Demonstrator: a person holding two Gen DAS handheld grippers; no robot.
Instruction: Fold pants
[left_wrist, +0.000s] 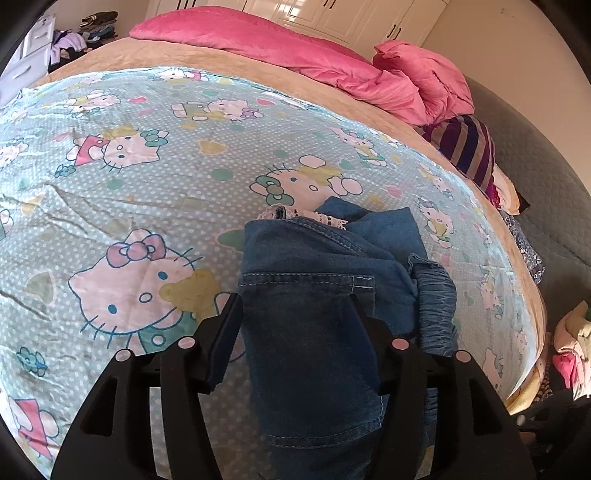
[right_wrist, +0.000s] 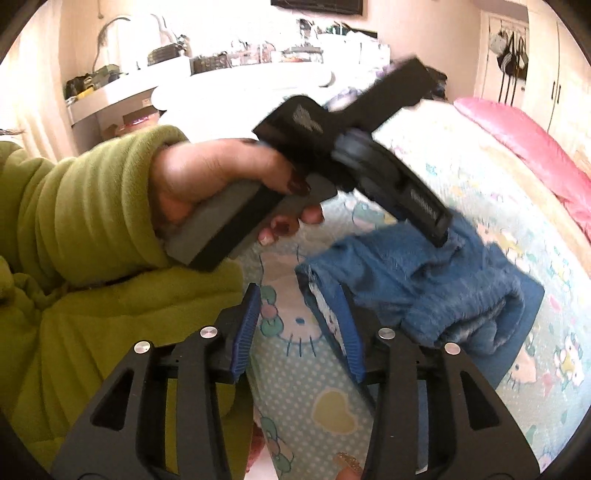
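Lying folded on the cartoon-cat bedsheet, one pair of blue denim pants runs lengthwise away from the left gripper, whose spread fingers straddle it without pinching. Open sheet lies leftward. The right gripper is spread too, clasping nothing, the pants just right of it.

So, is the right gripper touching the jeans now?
Cannot tell. In the right wrist view the right gripper stands open over the sheet, its right finger overlapping the edge of the jeans, with no clear contact or gap.
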